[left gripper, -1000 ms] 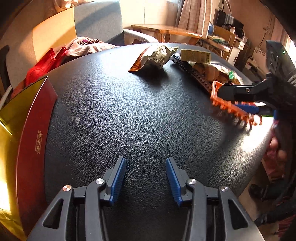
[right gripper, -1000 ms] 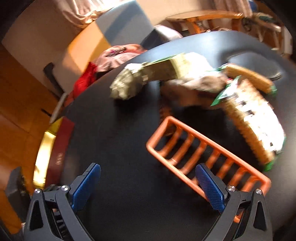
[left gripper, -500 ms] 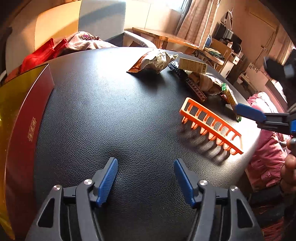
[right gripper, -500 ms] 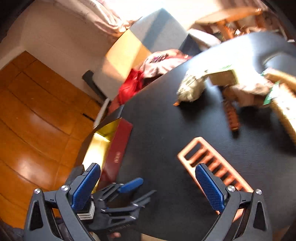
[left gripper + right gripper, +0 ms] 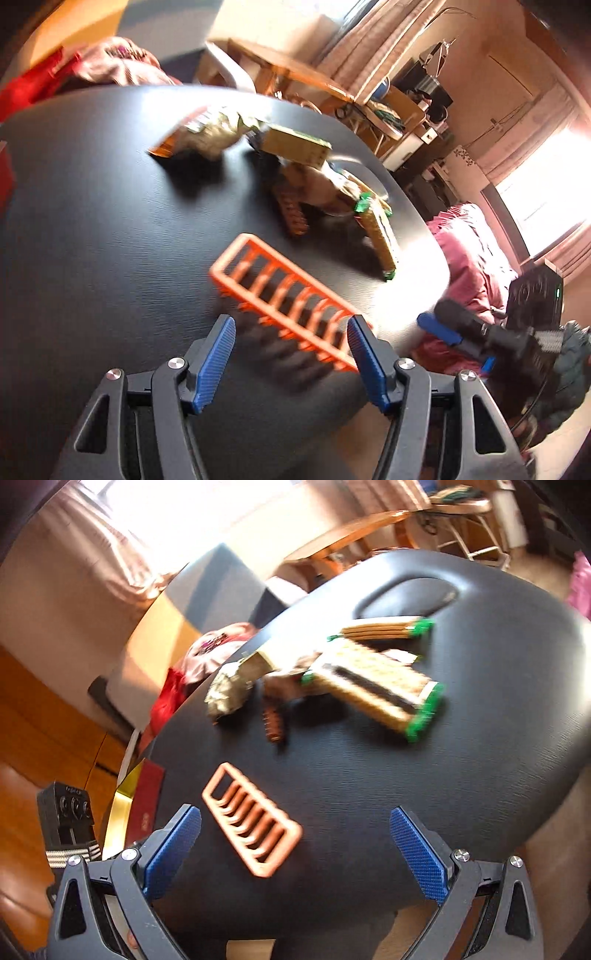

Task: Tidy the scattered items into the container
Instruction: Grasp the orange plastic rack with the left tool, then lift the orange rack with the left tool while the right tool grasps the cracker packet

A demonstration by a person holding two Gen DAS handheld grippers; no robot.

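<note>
Our left gripper [image 5: 288, 343], jaws wide and empty, frames the orange rack [image 5: 286, 295] on the tabletop [image 5: 92, 240]; right gripper [image 5: 295, 845] likewise. Next: closing across its rails.

Orange racks [image 5: 286, 295]: one lay on the black counter [image 5: 92, 240].
Crumpled snack bags [image 5: 207, 134]: one.
Flat tan boxes [image 5: 295, 147]: one, propped on the pile.
Green-ended biscuit packs: two showed in the right wrist view, a large one [image 5: 376, 686] and a slimmer one [image 5: 384, 629] behind it.
Brown toothed strips [image 5: 272, 723]: one.
Red-and-gold boxes [image 5: 146, 801]: one, at the counter's edge.
Other items in the pile: too blurred to count.
</note>
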